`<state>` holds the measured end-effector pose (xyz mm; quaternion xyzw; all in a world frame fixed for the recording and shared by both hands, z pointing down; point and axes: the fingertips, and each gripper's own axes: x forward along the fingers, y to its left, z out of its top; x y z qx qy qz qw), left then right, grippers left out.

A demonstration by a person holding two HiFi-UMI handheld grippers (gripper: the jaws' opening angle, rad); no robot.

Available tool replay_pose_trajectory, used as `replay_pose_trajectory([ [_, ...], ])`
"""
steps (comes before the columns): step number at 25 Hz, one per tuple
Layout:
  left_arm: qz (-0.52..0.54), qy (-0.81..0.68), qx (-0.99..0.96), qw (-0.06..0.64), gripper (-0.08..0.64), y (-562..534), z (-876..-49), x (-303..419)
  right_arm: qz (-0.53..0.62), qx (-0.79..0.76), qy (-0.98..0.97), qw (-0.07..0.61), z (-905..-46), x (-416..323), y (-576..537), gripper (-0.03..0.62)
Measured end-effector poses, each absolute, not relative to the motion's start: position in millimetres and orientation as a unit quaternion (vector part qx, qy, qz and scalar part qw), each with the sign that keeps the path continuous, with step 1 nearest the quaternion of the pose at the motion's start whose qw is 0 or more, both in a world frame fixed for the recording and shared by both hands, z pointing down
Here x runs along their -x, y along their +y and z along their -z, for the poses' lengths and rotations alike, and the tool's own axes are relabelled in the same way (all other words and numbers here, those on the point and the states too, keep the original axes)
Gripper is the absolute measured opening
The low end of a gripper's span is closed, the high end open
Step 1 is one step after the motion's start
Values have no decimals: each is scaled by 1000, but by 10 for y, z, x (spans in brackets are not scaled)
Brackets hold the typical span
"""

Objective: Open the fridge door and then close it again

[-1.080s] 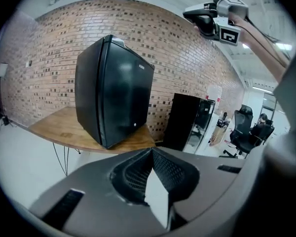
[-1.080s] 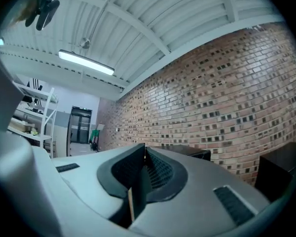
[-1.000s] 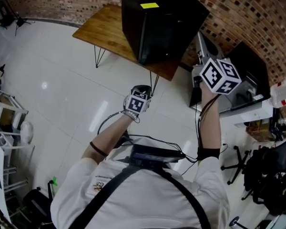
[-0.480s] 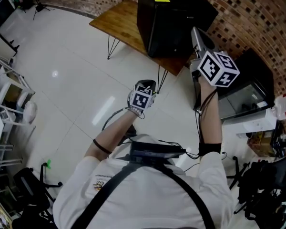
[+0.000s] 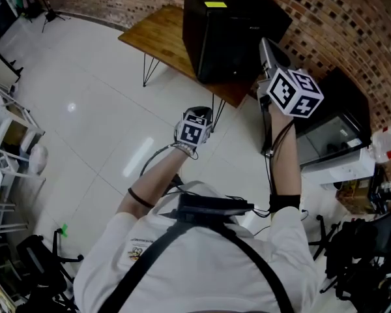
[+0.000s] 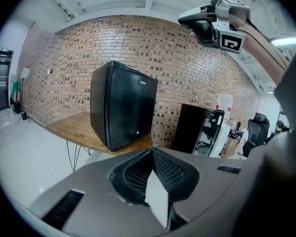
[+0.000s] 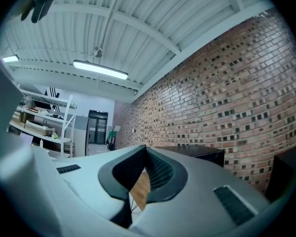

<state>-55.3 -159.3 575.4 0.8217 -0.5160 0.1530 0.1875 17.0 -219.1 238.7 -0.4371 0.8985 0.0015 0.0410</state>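
Note:
The black mini fridge (image 5: 228, 31) stands on a wooden table (image 5: 159, 31) against the brick wall, its door closed. In the left gripper view the fridge (image 6: 121, 105) is straight ahead, some way off. My left gripper (image 5: 199, 114) is held low in front of the table, shut and empty. My right gripper (image 5: 266, 44) is raised beside the fridge's right front corner, apart from it. Its jaws have just closed a little further, with nothing between them. The left gripper view shows the right gripper (image 6: 186, 19) high up. The right gripper view shows the fridge's top (image 7: 197, 154).
A second black cabinet (image 5: 339, 103) stands to the right of the table by the wall. White shelving (image 5: 6, 135) lines the left side. Office chairs (image 5: 358, 240) and clutter fill the right. White tiled floor (image 5: 85, 109) spreads in front of the table.
Both hands have drifted toward the fridge. The right gripper now sits closer to its right front corner, and the left one has risen slightly.

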Motion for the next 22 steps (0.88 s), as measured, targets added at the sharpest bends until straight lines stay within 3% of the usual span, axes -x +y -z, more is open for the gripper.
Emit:
replay_pose_trajectory([
  [22, -149, -518, -821, 187, 0, -1791, -5684, 673, -5, 424, 905, 41, -2327, -16, -2284, 8],
])
